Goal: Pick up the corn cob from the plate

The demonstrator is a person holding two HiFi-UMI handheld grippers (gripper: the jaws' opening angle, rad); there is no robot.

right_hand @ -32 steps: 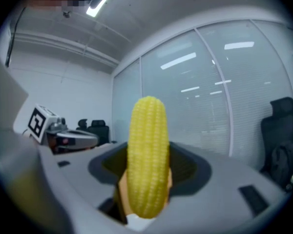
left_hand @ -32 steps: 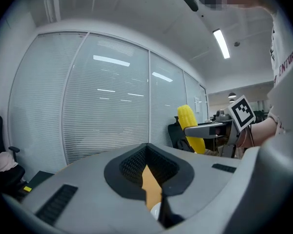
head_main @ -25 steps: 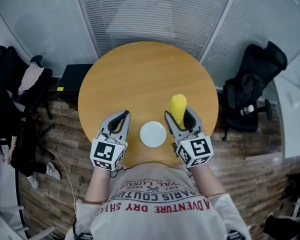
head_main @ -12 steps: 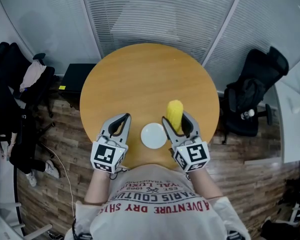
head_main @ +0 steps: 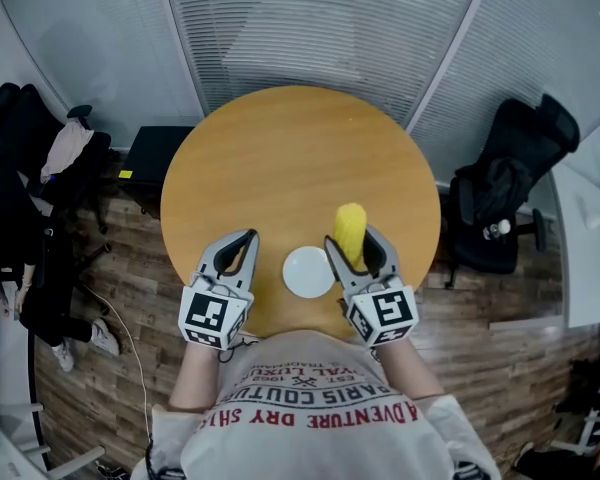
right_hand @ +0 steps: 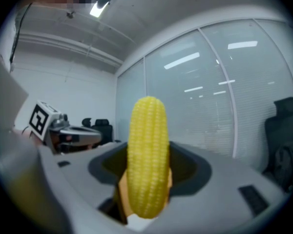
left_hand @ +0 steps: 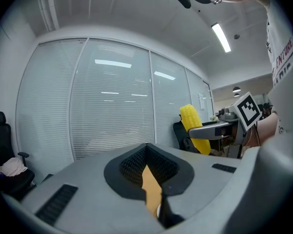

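Corn cob (head_main: 350,224) gripped in right claw (head_main: 352,244) — plate (head_main: 308,272) just beside.

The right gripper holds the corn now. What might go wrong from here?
1. The right gripper has its jaws on only the lower part of the corn. Most of it sticks out, so it may tilt or slip.
2. The plate lies between the left gripper and the right one, near the edge of the table. A careless move might push it off.

corn cob (head_main: 349,218) btm hidden in right claw (head_main: 351,238), chair (head_main: 8,118) cut off
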